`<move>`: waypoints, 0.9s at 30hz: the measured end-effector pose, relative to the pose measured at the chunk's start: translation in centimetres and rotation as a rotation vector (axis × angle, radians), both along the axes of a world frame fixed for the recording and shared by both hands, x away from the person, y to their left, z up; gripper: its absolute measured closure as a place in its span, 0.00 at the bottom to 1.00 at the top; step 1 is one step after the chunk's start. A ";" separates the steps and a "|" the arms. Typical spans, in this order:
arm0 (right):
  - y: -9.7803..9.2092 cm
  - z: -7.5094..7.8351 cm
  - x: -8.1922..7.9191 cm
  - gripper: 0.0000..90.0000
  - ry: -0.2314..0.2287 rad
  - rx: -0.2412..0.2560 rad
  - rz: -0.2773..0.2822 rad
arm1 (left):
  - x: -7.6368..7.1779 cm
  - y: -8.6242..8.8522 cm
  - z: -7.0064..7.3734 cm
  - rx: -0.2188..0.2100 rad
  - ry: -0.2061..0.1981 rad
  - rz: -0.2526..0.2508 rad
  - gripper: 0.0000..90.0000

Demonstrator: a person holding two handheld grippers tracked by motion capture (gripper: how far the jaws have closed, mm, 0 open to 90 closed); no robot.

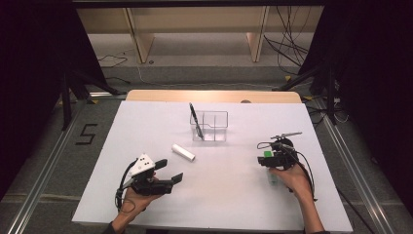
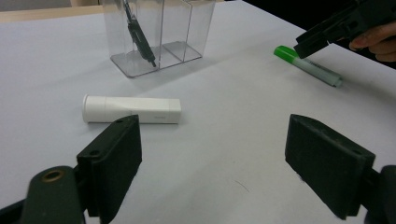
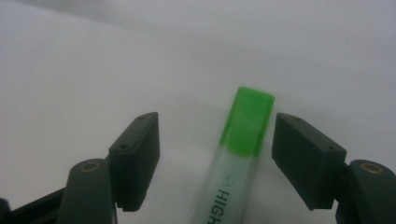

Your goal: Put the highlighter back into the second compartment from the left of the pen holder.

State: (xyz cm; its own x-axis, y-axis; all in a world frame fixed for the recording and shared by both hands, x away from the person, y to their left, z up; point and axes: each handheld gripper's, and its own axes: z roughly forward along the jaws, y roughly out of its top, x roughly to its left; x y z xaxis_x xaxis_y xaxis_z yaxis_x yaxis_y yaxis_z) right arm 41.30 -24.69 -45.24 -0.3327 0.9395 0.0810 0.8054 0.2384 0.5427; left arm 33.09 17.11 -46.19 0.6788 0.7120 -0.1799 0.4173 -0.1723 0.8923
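- Work in hand: we are loading writing items into the clear organizer (image 1: 210,126), which stands at the far middle of the white table (image 1: 234,195).
- Done so far, as we judge it: one black pen (image 1: 196,120) already stands tilted in the organizer's left compartment; the other compartments look empty.
- Current target: the green highlighter (image 3: 238,154) lies flat on the table at our right side, well apart from the organizer.
- Right gripper (image 3: 215,154): its jaws are spread apart and sit one on each side of the highlighter's green cap. Neither jaw touches the cap, so nothing is gripped yet.
- Left gripper (image 2: 212,158): its jaws are wide apart and hold nothing. It hovers low over the table at our left, pointing toward the white tube (image 2: 131,109).
- The white tube lies flat on the table between the left gripper and the organizer, touching neither.
- Left to do, in our judgement: close the right jaws on the highlighter, lift it, carry it to the organizer and drop it into a compartment; then treat the white tube likewise.
- Progress estimate: roughly one item of three is stowed.
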 end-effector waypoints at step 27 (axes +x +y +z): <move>0.6 -1.2 1.1 0.63 0.054 -0.130 -0.026 | -0.3 -0.1 -0.2 0.010 0.001 -0.021 0.21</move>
State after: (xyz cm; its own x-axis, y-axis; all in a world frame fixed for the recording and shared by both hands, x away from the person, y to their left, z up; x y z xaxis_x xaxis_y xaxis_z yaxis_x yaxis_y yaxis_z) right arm 42.42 -24.13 -46.48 -0.3067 0.9515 -0.0247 0.8392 0.2825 0.4647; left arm 32.82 17.01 -46.35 0.6937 0.6992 -0.1731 0.4139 -0.1903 0.8902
